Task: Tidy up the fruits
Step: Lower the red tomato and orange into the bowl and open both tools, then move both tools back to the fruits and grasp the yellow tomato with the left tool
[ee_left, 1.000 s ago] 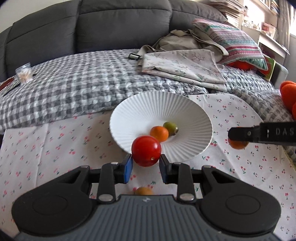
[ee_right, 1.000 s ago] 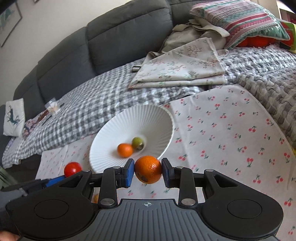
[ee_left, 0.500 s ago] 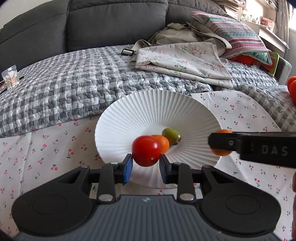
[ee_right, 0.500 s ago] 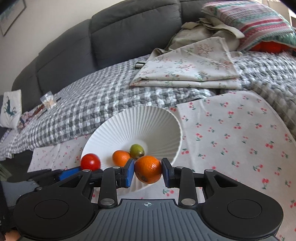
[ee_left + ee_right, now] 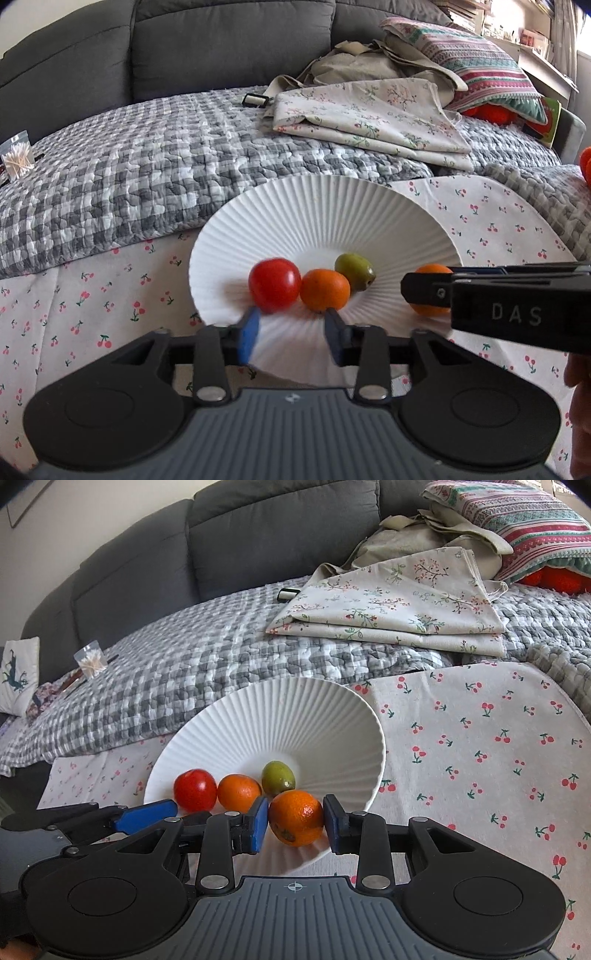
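A white ribbed plate (image 5: 332, 206) (image 5: 295, 709) sits on the cherry-print cloth. In it lie a red tomato (image 5: 274, 284) (image 5: 195, 789), a small orange fruit (image 5: 324, 289) (image 5: 239, 792) and a green fruit (image 5: 354, 271) (image 5: 278, 777). My left gripper (image 5: 291, 332) is open over the plate's near rim, just behind the tomato. My right gripper (image 5: 295, 821) is shut on an orange (image 5: 296, 822) over the plate's near side; the orange also shows in the left wrist view (image 5: 430, 291).
A grey checked quilt (image 5: 129, 166) covers the sofa behind the plate. Folded floral cloth (image 5: 369, 114) and a striped pillow (image 5: 476, 62) lie at the back right. A packet of cotton swabs (image 5: 16, 158) lies far left.
My left gripper opened and let the tomato go into the plate beside the small orange fruit. My right gripper moved in over the plate with the orange still held.
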Demonstrator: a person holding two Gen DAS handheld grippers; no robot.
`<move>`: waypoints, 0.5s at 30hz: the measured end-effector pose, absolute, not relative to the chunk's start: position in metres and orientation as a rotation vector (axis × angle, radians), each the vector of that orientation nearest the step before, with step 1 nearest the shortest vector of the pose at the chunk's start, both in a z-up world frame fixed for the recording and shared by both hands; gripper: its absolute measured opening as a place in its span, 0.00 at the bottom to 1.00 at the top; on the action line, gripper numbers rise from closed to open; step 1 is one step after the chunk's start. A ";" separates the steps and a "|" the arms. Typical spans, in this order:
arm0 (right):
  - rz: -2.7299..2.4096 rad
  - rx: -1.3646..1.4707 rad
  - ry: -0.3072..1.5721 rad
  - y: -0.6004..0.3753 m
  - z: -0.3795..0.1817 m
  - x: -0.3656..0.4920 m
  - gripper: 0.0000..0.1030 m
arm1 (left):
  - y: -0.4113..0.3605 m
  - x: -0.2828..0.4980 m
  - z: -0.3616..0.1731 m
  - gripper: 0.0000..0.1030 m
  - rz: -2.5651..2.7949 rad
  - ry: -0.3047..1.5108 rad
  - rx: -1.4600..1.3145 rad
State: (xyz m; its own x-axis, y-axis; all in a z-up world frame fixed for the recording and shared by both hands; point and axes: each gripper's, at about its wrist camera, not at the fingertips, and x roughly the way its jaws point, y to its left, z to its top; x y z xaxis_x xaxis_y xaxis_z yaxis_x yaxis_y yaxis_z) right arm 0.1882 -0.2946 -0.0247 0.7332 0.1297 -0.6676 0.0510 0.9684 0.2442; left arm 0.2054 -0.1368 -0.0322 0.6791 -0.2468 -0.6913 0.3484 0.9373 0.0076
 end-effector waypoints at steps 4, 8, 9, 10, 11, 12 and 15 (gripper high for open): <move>0.042 0.286 0.740 -0.301 -0.020 0.187 0.32 | -0.133 0.203 -0.024 0.55 -0.348 0.733 0.128; 0.028 0.344 0.712 -0.313 -0.010 0.182 0.49 | -0.126 0.201 -0.014 0.65 -0.349 0.710 0.092; 0.028 0.359 0.708 -0.316 -0.008 0.182 0.49 | -0.123 0.201 -0.011 0.65 -0.350 0.710 0.083; 0.024 0.372 0.706 -0.319 -0.006 0.180 0.49 | -0.121 0.200 -0.010 0.65 -0.349 0.709 0.074; 0.019 0.384 0.703 -0.321 -0.004 0.179 0.49 | -0.118 0.200 -0.008 0.65 -0.347 0.709 0.060; 0.015 0.397 0.700 -0.324 -0.002 0.178 0.49 | -0.115 0.200 -0.006 0.65 -0.347 0.711 0.048; 0.008 0.437 0.688 -0.331 0.005 0.173 0.51 | -0.109 0.197 -0.002 0.65 -0.340 0.723 0.025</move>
State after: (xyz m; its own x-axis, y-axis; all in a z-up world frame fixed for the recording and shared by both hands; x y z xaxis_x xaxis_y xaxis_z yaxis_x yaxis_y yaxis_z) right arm 0.1730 -0.3310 0.0053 0.7761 0.1495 -0.6127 0.1349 0.9096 0.3930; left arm 0.1974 -0.1090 -0.0018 0.6978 -0.2964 -0.6521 0.3134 0.9449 -0.0942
